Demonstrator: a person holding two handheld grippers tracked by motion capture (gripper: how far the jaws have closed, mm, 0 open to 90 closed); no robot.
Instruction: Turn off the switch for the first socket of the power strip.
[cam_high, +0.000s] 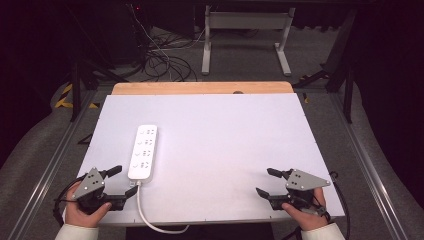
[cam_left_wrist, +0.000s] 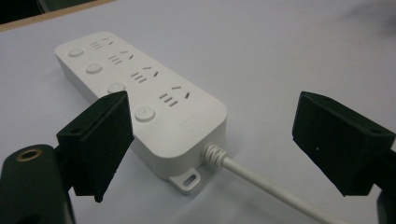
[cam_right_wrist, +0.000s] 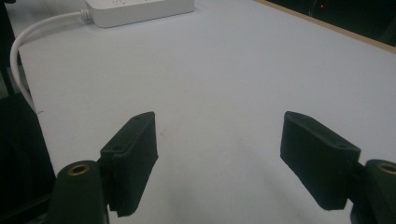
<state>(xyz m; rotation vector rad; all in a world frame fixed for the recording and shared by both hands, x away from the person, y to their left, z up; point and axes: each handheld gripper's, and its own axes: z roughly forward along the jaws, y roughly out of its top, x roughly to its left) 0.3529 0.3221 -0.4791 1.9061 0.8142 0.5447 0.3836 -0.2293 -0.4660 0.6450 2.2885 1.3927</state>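
Note:
A white power strip (cam_high: 143, 152) with several sockets and round buttons lies lengthwise on the white table, left of centre. Its white cord (cam_high: 150, 220) runs off the near edge. My left gripper (cam_high: 123, 182) rests at the near left corner, open, just short of the strip's cord end. In the left gripper view the power strip (cam_left_wrist: 144, 107) lies between and beyond the wide-apart jaws, nothing held. My right gripper (cam_high: 265, 182) sits at the near right, open, over bare table. The right gripper view shows the power strip (cam_right_wrist: 140, 8) far off at the top left, with its cord (cam_right_wrist: 28, 37).
The white table top (cam_high: 225, 135) has a wooden strip (cam_high: 200, 88) along its far edge. Beyond stand a white desk frame (cam_high: 245, 35) and tangled cables (cam_high: 160, 60) on the floor. Metal rails (cam_high: 370, 170) run along both sides.

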